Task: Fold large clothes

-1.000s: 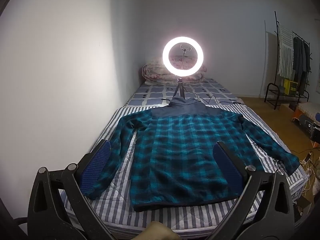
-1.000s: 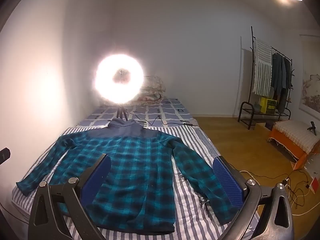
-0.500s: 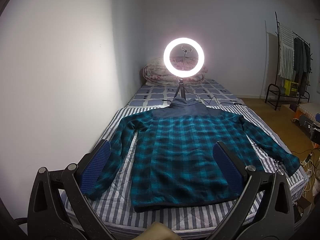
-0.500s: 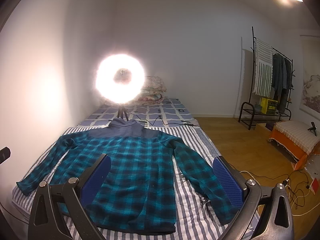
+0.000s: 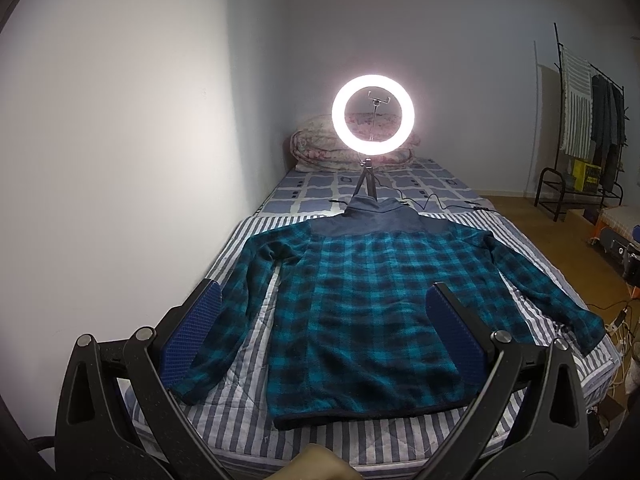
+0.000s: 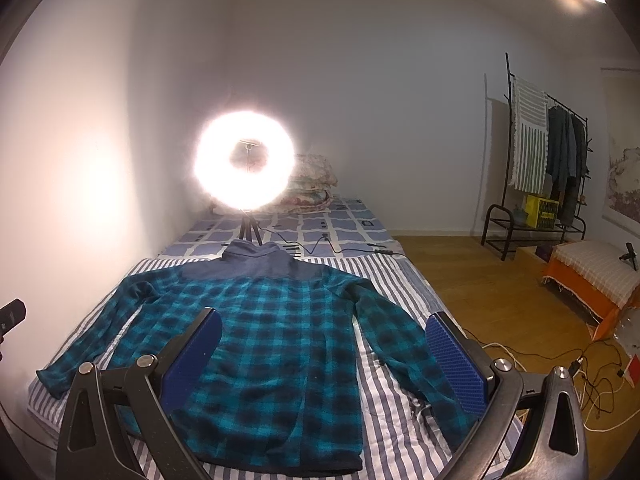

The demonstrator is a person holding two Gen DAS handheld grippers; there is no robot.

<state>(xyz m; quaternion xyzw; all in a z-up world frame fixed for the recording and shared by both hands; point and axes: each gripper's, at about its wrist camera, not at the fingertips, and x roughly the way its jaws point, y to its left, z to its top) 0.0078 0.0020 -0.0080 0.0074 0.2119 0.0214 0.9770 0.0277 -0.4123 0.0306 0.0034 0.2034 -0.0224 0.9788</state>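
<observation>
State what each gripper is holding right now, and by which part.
Nothing is held. The left gripper and right gripper are both open in the air, short of the teal plaid fleece jacket, which lies flat on the striped bed.

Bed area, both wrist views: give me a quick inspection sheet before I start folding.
Surface: striped bedcover, flat.
Job's things: plaid shirt spread flat, sleeves out, unfolded.
Clutter: ring light on a tripod just beyond the collar; rolled quilt at the far end.
Grippers: left gripper and right gripper above the near edge, jaws open, empty.
Cables: black cable on the bed beyond the collar; more on the floor.
Surroundings: clothes rack, wood floor.
</observation>
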